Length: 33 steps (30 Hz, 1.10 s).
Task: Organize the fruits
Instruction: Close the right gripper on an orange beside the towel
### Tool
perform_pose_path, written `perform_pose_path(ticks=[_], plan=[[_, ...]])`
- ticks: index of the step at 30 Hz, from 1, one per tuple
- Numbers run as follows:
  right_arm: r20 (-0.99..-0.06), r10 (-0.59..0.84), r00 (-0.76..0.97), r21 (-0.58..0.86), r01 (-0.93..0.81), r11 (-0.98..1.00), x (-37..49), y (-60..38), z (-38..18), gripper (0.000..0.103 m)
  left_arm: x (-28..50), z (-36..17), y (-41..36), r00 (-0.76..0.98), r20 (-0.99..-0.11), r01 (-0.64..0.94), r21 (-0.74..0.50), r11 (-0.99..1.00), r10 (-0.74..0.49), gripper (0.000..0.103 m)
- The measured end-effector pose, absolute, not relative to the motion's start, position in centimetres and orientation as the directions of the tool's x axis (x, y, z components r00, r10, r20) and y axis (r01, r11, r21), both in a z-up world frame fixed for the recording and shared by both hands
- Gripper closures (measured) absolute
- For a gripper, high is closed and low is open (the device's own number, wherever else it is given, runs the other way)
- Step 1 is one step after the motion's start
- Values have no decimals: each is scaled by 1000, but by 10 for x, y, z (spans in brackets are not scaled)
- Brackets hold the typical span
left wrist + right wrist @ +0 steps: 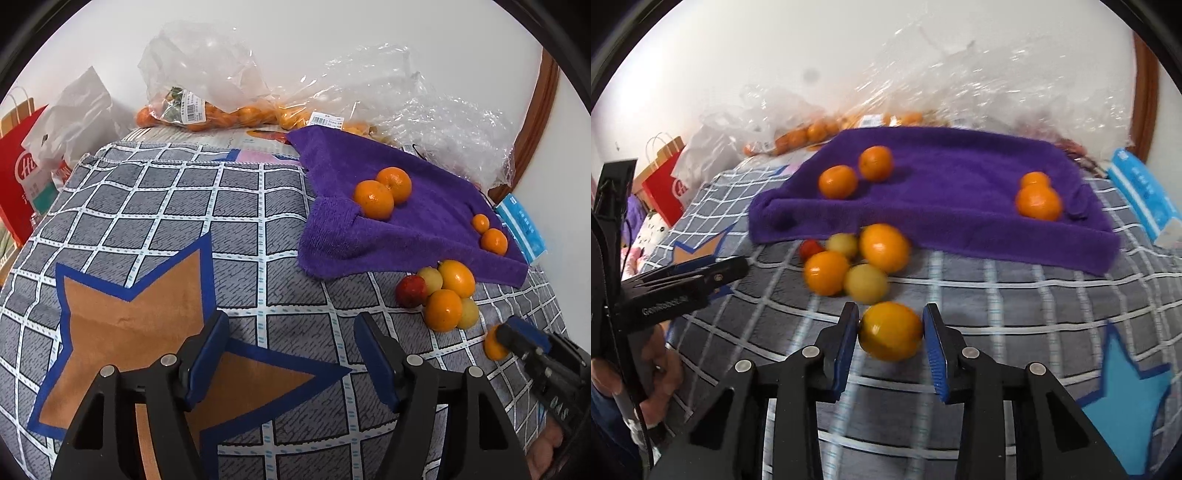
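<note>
right wrist: orange point(890, 331) clamped between right gripper's point(891, 332) jaws.

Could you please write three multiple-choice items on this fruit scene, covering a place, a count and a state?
1. Where does the cluster with the red fruit lie?
A. on the purple towel
B. on the checked cover just off the towel's near edge
C. inside a plastic bag

2. How many oranges lie on the purple towel?
A. two
B. four
C. six

3. What is the right gripper doing?
A. shut on an orange
B. open and empty
C. pinching the towel

Key: B, the cluster sits on the checked cover; B, two pairs show; A, both pads press on the orange.
</note>
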State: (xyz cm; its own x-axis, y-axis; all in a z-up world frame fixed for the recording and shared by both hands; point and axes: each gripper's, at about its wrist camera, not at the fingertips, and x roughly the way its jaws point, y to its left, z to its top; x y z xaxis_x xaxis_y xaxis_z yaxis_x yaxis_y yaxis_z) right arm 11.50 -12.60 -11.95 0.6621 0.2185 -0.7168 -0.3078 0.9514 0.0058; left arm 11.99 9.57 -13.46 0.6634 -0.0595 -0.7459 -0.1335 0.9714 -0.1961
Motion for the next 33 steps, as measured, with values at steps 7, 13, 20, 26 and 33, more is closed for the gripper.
perform_pose_path(ticks=[7,13,20,26,33], plan=[[-691,189,697,33,-231,972,125,-168,-109,74,123,-137,86,646,-761,-105,-161,981,-56,19],[-688,231,688,51,-272,961,120,-166,-112,67,125,-138,75,626,-780,-92,-92,991,-14,15],[-722,207,660,14,-285,959,118,-154,-127,59,122,-139,78,633,-774,-90,-120,989,-36,14],[-736,182,652,-1,-270,963,121,-154,-131,68,121,-139,78,634,-773,-90,-122,988,-38,13],[-710,180,681,2,-254,967,118,-165,-124,68,117,-137,85,653,-751,-77,-197,977,-100,15]])
